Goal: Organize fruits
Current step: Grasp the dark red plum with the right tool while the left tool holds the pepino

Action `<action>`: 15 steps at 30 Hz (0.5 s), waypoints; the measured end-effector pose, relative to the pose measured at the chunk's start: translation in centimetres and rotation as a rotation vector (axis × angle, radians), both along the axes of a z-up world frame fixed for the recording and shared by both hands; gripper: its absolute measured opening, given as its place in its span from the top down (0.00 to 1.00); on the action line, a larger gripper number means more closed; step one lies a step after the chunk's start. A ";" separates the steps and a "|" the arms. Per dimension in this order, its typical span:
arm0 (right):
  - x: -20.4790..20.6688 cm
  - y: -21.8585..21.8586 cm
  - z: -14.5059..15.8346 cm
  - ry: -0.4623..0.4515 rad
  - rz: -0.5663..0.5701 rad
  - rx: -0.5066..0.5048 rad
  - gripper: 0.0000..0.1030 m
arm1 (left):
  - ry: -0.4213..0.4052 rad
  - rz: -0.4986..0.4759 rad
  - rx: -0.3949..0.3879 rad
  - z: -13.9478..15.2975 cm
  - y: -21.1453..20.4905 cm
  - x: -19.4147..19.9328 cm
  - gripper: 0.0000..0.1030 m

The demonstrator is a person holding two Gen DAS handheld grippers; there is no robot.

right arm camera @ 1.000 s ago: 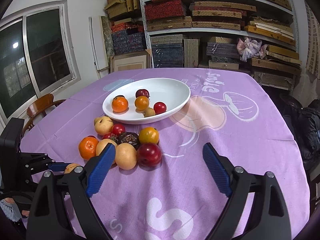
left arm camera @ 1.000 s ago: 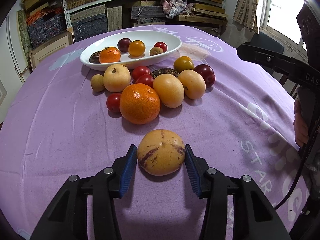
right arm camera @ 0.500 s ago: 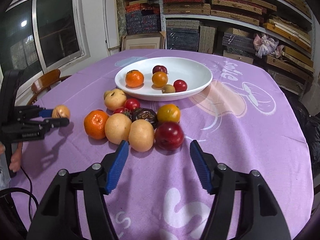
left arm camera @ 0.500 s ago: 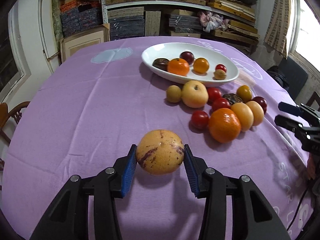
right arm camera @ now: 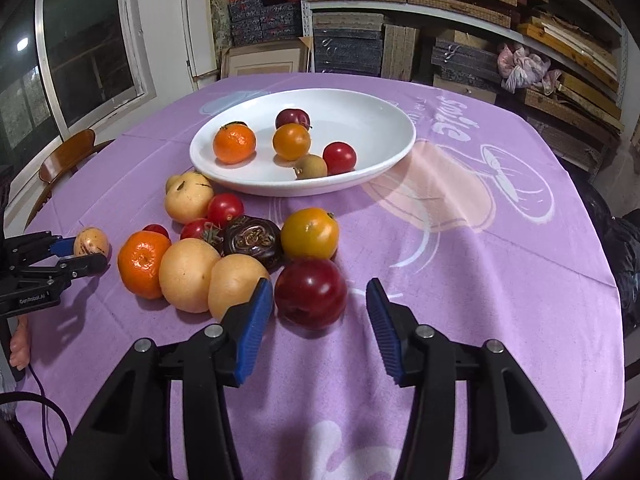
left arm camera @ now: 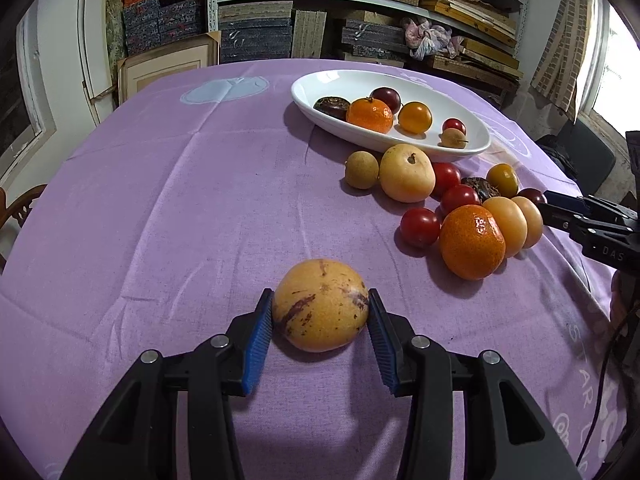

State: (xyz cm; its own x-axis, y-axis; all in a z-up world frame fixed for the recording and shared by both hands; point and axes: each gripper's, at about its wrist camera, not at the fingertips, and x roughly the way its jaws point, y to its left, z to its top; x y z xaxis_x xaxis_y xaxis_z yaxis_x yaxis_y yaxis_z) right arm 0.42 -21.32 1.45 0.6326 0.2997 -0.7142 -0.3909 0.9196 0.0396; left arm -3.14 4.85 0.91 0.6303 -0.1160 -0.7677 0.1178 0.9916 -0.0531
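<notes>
Now | left gripper clamps speckled fruit | right gripper closing around plum

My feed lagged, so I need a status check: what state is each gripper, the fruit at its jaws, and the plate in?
Left gripper: shut on the speckled yellow fruit.
Right gripper: jaws closing, not yet pressing the dark red plum.
Dark red plum: resting on the purple cloth, partly between the fingers.
White plate: upright, partly filled.

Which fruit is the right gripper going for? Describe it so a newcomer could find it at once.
Start at the white oval plate, then the fruit cluster in front of it. At its near edge, between the closing right gripper jaws, sits the dark red plum, the cluster's only glossy maroon fruit.
</notes>
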 end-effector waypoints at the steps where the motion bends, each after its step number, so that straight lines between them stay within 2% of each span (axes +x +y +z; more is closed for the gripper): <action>1: 0.2 0.2 -0.1 -0.004 -0.001 -0.004 0.55 | 0.000 -0.001 0.003 0.0 -0.1 0.1 0.55; 5: 1.2 0.8 -1.3 0.057 0.017 -0.003 0.59 | 0.002 -0.005 0.000 0.0 -0.2 0.3 0.55; 15: 1.1 0.3 -1.2 0.052 0.015 0.017 0.61 | 0.001 0.000 -0.005 0.1 -0.1 0.4 0.55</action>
State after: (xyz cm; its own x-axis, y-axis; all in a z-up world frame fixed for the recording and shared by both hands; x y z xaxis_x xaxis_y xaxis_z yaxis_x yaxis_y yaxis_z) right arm 1.50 -21.01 0.30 0.5902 0.3213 -0.7406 -0.4012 0.9128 0.0762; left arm -2.77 4.73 0.98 0.6297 -0.1199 -0.7676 0.1174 0.9914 -0.0585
